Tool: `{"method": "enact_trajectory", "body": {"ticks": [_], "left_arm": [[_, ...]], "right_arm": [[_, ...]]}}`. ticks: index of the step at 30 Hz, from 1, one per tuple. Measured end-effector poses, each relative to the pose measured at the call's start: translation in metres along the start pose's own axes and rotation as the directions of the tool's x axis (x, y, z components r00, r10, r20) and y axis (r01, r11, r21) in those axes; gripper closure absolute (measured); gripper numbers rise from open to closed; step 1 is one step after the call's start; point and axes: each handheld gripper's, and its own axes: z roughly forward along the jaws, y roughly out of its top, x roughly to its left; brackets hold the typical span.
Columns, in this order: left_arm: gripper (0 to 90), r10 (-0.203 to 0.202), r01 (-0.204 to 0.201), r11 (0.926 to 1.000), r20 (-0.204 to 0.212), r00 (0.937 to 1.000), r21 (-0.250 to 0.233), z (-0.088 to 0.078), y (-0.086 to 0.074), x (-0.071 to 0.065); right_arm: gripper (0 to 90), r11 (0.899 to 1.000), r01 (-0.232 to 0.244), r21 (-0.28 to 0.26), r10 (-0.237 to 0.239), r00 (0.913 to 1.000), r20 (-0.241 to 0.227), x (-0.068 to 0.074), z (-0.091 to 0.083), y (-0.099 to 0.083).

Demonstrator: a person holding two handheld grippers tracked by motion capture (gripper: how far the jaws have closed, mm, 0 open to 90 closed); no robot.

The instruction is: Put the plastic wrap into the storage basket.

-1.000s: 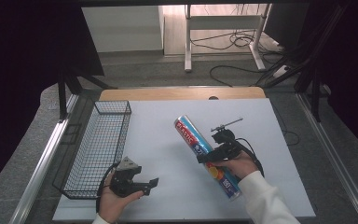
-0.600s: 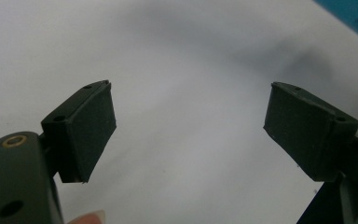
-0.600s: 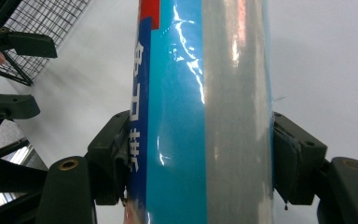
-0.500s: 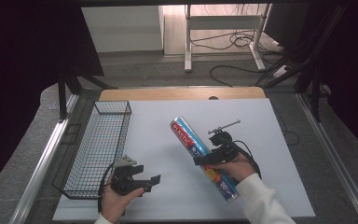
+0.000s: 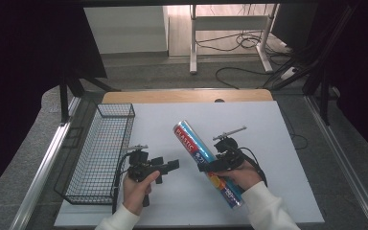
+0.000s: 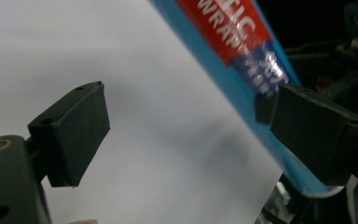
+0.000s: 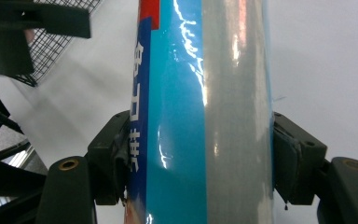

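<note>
A roll of plastic wrap (image 5: 191, 143), a blue tube with a red label, is held slantwise above the white table (image 5: 263, 129). My right gripper (image 5: 205, 166) is shut on its middle. In the right gripper view both pads press the roll (image 7: 191, 93) from either side. My left gripper (image 5: 175, 165) points right toward the roll, a short way from it. Its jaws have just been opening and stand wide in the left gripper view (image 6: 186, 116), with only table between them. The roll (image 6: 233, 42) passes just behind the right pad (image 6: 317, 130).
A black wire basket (image 5: 116, 110) stands along the table's left side, just left of my left hand. The wooden table edge (image 5: 187, 96) lies at the back. One of the left gripper's fingers (image 7: 51, 21) and the basket (image 7: 56, 46) appear at the upper left of the right gripper view.
My left gripper has moved right and a little up toward the roll, and its jaws have spread. The right gripper has kept its hold, the roll barely shifting.
</note>
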Motion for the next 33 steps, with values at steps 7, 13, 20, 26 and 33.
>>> {"method": "enact_trajectory", "body": {"ticks": [7,13,20,26,33], "left_arm": [[11.2,-0.063,0.063,0.9980,0.036,0.9973,0.011,0.020,0.013,-0.005],[11.1,-0.144,0.145,0.9895,0.104,0.9841,0.001,0.037,0.019,-0.005],[10.7,-0.207,0.206,0.9783,0.163,0.9648,0.018,0.050,0.021,-0.006],[18.6,-0.225,0.226,0.9740,0.161,0.9610,0.015,0.055,0.020,-0.005],[25.4,-0.294,0.301,0.9535,0.196,0.9354,-0.009,0.055,0.021,0.001]], "right_arm": [[32.1,1.000,0.014,-0.011,-0.014,0.9999,0.009,0.006,0.004,0.001],[32.1,0.999,0.027,-0.028,-0.027,0.9996,0.001,0.015,0.010,0.003],[32.1,0.998,0.053,-0.041,-0.053,0.9986,0.006,0.024,0.015,0.007],[32.0,0.996,0.070,-0.052,-0.069,0.9976,0.008,0.030,0.017,0.009],[31.8,0.996,0.064,-0.056,-0.062,0.9975,0.033,0.033,0.020,0.012]]}}
